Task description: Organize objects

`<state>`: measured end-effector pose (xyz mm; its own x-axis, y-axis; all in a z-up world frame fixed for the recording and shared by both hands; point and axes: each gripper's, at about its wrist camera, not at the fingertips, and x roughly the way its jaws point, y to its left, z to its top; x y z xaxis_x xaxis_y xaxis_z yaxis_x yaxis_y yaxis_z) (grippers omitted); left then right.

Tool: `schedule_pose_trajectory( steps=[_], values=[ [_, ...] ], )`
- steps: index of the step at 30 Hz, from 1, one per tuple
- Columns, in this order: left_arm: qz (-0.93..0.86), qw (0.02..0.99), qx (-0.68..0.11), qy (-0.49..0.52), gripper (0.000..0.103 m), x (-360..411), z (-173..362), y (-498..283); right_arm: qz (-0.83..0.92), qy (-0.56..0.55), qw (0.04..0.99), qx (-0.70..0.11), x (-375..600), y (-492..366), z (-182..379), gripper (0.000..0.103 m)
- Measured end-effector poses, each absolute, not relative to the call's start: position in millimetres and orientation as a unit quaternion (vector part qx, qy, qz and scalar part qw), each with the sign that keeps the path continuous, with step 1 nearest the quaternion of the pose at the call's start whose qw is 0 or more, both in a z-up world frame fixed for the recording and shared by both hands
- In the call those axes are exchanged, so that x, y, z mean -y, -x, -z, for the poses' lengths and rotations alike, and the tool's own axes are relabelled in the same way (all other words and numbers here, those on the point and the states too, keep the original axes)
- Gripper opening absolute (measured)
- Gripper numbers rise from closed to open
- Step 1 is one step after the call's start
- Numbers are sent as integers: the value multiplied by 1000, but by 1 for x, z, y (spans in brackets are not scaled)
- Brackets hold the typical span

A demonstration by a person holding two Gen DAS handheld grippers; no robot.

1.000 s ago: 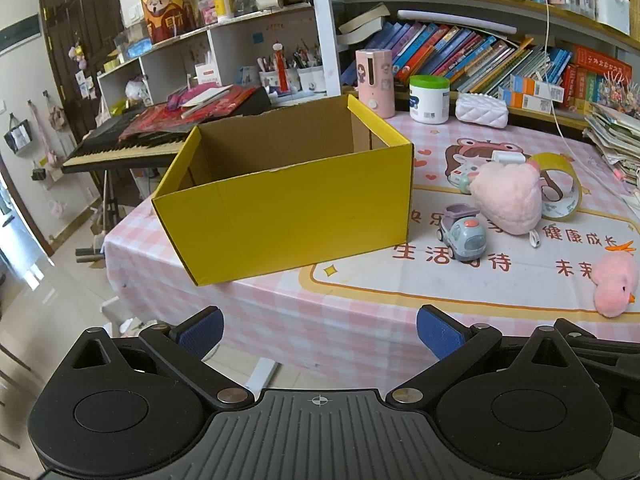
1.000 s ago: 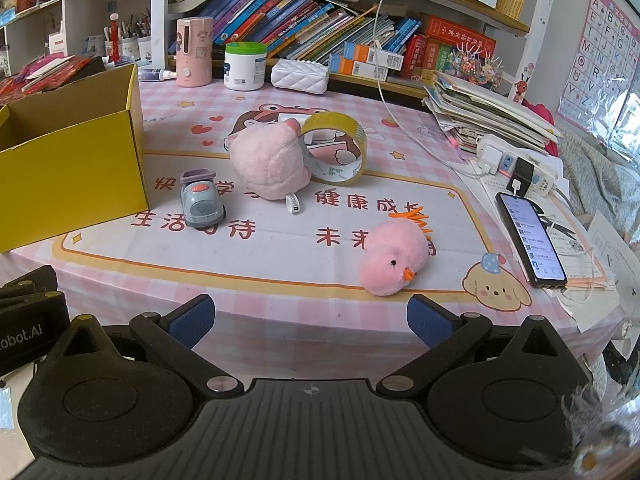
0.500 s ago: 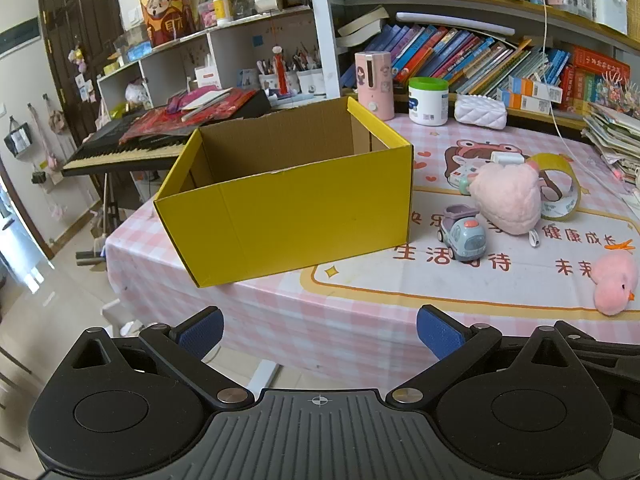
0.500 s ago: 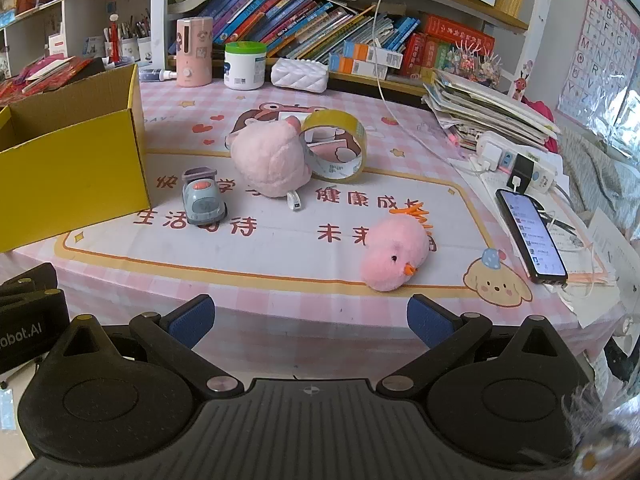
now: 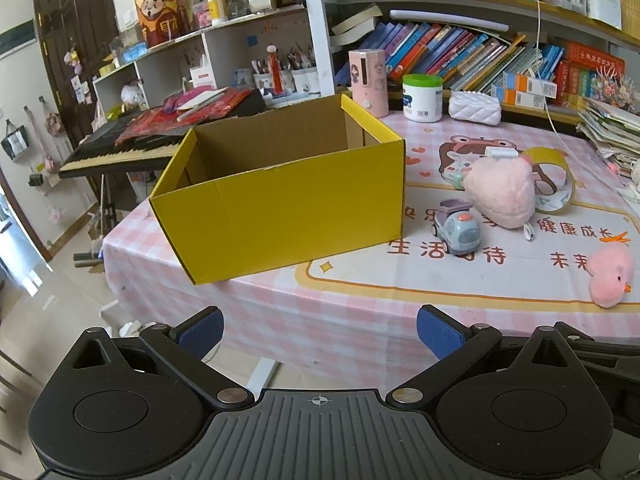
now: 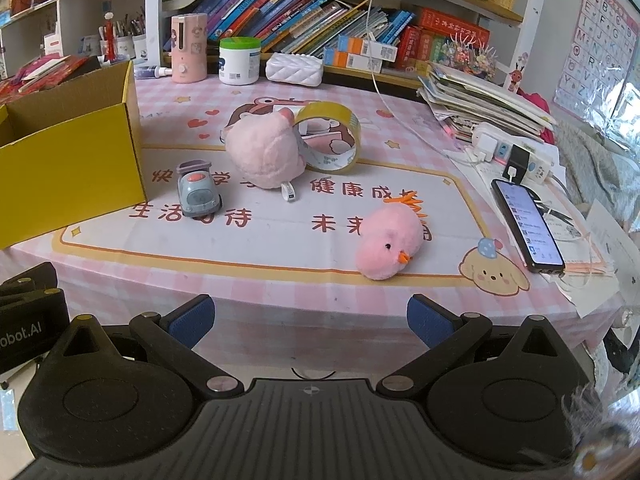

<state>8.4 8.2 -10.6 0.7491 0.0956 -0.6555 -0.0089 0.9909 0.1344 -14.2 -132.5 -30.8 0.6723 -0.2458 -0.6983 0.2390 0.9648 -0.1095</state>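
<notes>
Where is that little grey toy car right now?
The toy car sits on the table mat, just right of the yellow box and left of the big pink plush; both views show it.

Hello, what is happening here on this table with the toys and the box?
A person holds two grippers before the table, tidying up. Both the left gripper and right gripper are open and empty. The yellow box stands open; the toy car, pink plush, tape roll and pink chick lie on the tablecloth.
</notes>
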Motion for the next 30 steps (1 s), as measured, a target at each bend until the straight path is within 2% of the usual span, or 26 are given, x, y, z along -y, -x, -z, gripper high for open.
schedule_pose_trajectory(
  steps=[22,30],
  values=[
    [-18,937,-345,-59,103,17,11,-22,140,-8,917,-374,167,0,28,103],
    [-13,933,-357,-50,103,30,15,-35,129,-20,919,-373,187,-14,28,99]
  ],
)
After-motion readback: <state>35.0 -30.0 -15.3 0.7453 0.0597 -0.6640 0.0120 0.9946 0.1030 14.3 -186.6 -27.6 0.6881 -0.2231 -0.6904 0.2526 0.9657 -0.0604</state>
